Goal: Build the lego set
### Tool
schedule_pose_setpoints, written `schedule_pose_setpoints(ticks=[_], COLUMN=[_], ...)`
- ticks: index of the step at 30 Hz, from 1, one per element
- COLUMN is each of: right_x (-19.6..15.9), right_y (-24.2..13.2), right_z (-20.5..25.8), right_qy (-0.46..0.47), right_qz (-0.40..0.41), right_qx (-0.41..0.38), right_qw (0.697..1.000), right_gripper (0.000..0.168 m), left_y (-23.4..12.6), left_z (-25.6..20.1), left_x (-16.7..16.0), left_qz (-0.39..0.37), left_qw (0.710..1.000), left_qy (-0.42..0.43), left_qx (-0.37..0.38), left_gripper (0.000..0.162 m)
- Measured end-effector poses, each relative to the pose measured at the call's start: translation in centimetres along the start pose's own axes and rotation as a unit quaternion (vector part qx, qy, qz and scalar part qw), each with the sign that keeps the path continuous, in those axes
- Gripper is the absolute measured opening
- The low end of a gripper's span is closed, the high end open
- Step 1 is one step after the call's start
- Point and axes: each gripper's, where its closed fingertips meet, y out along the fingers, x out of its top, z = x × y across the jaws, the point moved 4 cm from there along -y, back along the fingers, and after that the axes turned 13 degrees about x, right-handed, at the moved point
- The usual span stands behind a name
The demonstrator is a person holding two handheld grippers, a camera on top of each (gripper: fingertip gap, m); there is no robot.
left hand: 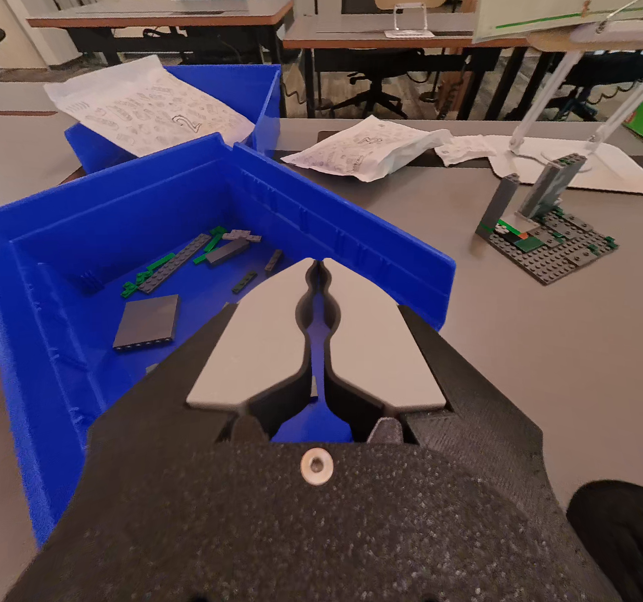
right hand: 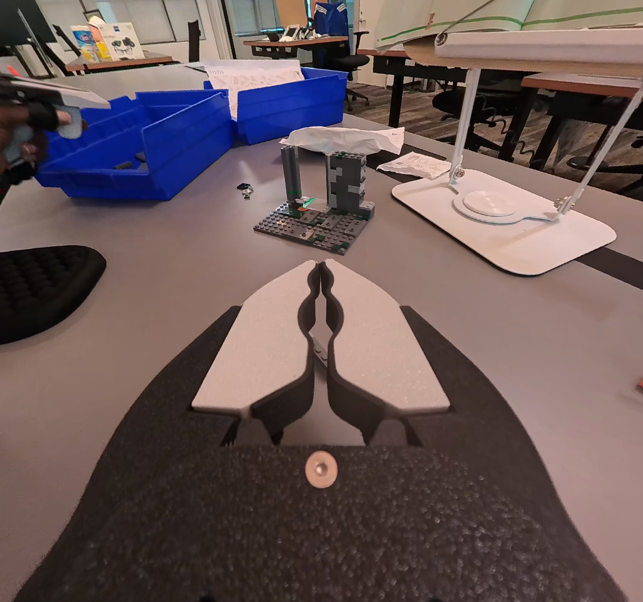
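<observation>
The left gripper [left hand: 319, 265] is hanging over the near blue bin [left hand: 348, 234], its fingers [left hand: 264, 335] drawn together until the tips nearly meet; nothing can be made out between the tips, though a small pale sliver shows lower in the gap and I cannot tell what it is. Loose pieces are lying on the bin floor: a long dark grey plate [left hand: 177, 261], green strips [left hand: 160, 261] and a square dark tile [left hand: 148, 322].

The right gripper [right hand: 320, 265] is sitting low over the counter [right hand: 174, 272], facing the half-built model [right hand: 316, 209], which is standing on its studded base to the right of the bin. Its fingers [right hand: 268, 338] are also narrowed, and a small grey studded piece [right hand: 320, 350] is showing in the gap between them, seemingly pinched there.

By my reading, the step in hand is fetching the next part from the bin while the right side is waiting with its own piece. The next move is calling for the left fingers to widen, drop onto one chosen piece, and then carry it rightward to the model, where careful stud alignment will be needed.
</observation>
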Motion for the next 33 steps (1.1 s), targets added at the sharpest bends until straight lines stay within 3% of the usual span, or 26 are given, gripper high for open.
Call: schedule_pose_setpoints(ticks=[8,14,16,24,33], right_x=[-0.1,-0.5,-0.4,-0.1,0.0], right_y=[0.5,0.9,0.9,0.4,0.2], right_z=[0.5,0.7,0.8,0.6,0.6], right_qy=[-0.007,0.006,0.003,0.009,0.01], right_qz=[0.002,0.002,0.001,-0.009,-0.011], right_qx=[0.017,0.035,0.036,0.035,0.037], right_qw=[1.0,0.999,0.999,0.999,0.999], right_gripper=[0.0,0.0,0.0,0.0,0.0], left_y=[3.5,7.5,8.9,12.0,13.7], left_z=[0.9,2.2,2.8,4.6,4.6], left_x=[1.3,1.7,1.1,-1.6,-3.8], left_qz=[0.042,0.083,0.111,0.188,0.223], left_qw=[0.999,0.996,0.993,0.978,0.969], left_qy=[0.013,-0.001,0.009,0.054,0.074], left_qx=[0.007,-0.032,-0.049,-0.075,-0.075], left_gripper=[0.0,0.022,0.031,0.031,0.03])
